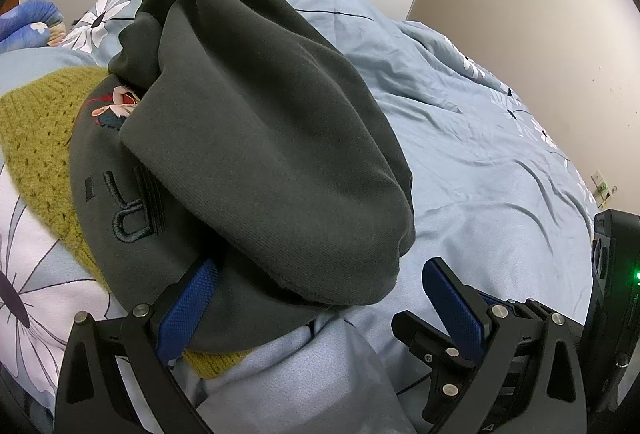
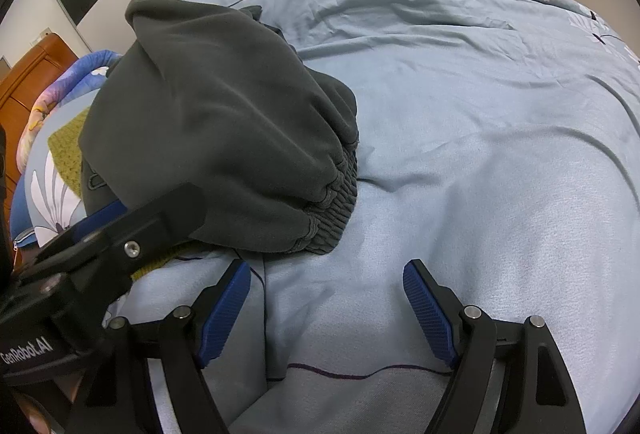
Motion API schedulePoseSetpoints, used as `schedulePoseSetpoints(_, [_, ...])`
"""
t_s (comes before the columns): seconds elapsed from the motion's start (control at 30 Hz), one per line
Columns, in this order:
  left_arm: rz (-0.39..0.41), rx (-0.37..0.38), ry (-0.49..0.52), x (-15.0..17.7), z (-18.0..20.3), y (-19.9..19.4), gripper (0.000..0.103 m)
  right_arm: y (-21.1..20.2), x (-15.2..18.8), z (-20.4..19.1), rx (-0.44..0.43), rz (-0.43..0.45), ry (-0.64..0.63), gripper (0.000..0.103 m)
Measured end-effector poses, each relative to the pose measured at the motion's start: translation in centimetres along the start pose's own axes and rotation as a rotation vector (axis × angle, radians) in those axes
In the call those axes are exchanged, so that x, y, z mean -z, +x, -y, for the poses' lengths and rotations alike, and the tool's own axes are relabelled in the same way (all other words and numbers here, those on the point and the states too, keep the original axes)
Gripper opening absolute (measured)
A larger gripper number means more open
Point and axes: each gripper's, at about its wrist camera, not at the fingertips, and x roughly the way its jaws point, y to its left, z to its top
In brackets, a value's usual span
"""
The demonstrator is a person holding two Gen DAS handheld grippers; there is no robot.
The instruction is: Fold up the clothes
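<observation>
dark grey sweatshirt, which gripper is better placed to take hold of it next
Left, probably. The left gripper stands open with the dark grey fleece sweatshirt hem between its blue pads. The right gripper is open over bare light blue bedcover, short of the cloth.

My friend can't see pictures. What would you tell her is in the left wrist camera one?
A dark grey sweatshirt lies folded on a mustard knit, on a pale blue duvet. The open left gripper has one blue finger against the sweatshirt's near edge.

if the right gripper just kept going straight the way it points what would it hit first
Most likely the bare blue duvet: the open right gripper has only bedding ahead. The dark grey garment sits left of that line, though depth is hard to judge.
</observation>
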Motion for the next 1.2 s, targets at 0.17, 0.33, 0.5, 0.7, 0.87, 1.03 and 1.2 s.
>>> schedulePoseSetpoints(0.17, [0.0, 0.01, -0.004, 0.0, 0.0, -0.2, 0.102, 0.0, 0.0, -0.1, -0.001, 0.0, 0.001, 0.082])
schedulePoseSetpoints(0.33, [-0.006, 0.01, -0.001, 0.0, 0.1, -0.2, 0.102, 0.1, -0.2, -0.2, -0.001, 0.001, 0.002, 0.082])
schedulePoseSetpoints(0.5, [-0.033, 0.048, -0.014, -0.6, -0.2, -1.1, 0.102, -0.2, 0.0, 0.0, -0.017, 0.021, 0.011, 0.082])
schedulePoseSetpoints(0.7, [-0.003, 0.04, 0.072, -2.4, 0.8, -3.5, 0.102, -2.6, 1.1, 0.7, -0.045, 0.127, 0.054, 0.082])
schedulePoseSetpoints(0.87, [-0.104, -0.004, 0.108, -3.3, 2.4, -0.2, 0.102, -5.2, 2.5, 2.5, -0.054, 0.202, 0.133, 0.082])
schedulePoseSetpoints(1.03, [-0.139, -0.043, -0.004, -3.6, 1.8, 2.4, 0.09, -7.5, 3.8, 4.4, -0.027, 0.251, 0.183, 0.082])
schedulePoseSetpoints(1.2, [-0.138, -0.08, -0.05, -6.0, 1.3, 3.0, 0.029, -8.4, 4.6, 6.2, -0.034, 0.275, 0.232, 0.082])
